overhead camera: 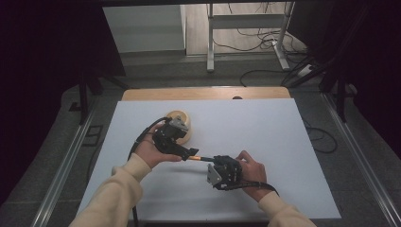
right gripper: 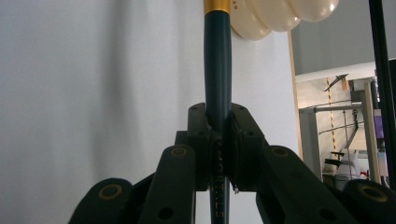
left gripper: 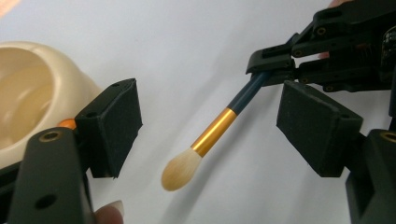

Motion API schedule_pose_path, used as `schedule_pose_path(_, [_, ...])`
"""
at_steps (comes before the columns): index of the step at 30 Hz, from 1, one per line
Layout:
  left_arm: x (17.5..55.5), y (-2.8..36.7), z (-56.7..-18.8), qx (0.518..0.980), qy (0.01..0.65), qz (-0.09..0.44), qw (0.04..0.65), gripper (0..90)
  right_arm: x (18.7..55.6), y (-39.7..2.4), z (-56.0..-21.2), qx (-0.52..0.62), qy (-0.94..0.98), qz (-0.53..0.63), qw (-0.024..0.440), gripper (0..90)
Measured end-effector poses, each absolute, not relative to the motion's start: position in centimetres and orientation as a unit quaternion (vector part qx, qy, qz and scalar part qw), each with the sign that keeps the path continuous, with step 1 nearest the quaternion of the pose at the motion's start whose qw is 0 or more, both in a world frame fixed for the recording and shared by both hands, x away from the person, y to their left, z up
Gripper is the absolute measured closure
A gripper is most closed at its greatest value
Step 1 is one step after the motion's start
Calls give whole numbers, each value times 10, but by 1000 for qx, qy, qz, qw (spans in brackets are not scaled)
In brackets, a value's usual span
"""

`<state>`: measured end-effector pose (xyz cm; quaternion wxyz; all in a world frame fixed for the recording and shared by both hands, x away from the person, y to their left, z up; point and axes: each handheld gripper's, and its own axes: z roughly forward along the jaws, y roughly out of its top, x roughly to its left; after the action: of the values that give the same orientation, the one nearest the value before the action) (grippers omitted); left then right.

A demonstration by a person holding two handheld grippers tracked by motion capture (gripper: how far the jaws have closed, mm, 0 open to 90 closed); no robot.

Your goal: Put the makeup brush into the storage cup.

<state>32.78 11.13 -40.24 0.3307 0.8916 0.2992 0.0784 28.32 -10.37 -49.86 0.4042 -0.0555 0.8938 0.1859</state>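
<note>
The slim make-up brush with dark blue handle, gold metal band and pale soft tip (left gripper: 212, 135) lies between my two hands above the white desk (overhead camera: 265, 127). Its long axis runs from my right hand-held gripper (overhead camera: 213, 161) toward my left hand-held gripper (left gripper: 208, 123). My right one is clenched on the blue handle. My left one is released; the tip is between its wide pads (left gripper: 114, 126), touching neither. The cream round ceramic holder (left gripper: 32, 93) is just beside my left hand.

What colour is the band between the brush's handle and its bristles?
Gold, on the brush; clearest in the left gripper view.
</note>
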Motion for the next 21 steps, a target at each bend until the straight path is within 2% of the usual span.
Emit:
schedule_pose_path(12, [318,129,-406,879,308,94,352,222,283,-106,-498,-34,894,200,399,810])
schedule_pose_path(18, [312,143,-402,870,313,107,367,224,287,-110,-493,-62,898,173,401,810])
schedule_pose_path(21, [308,149,-400,863,319,123,372,188,287,-111,-492,-58,898,176,399,810])
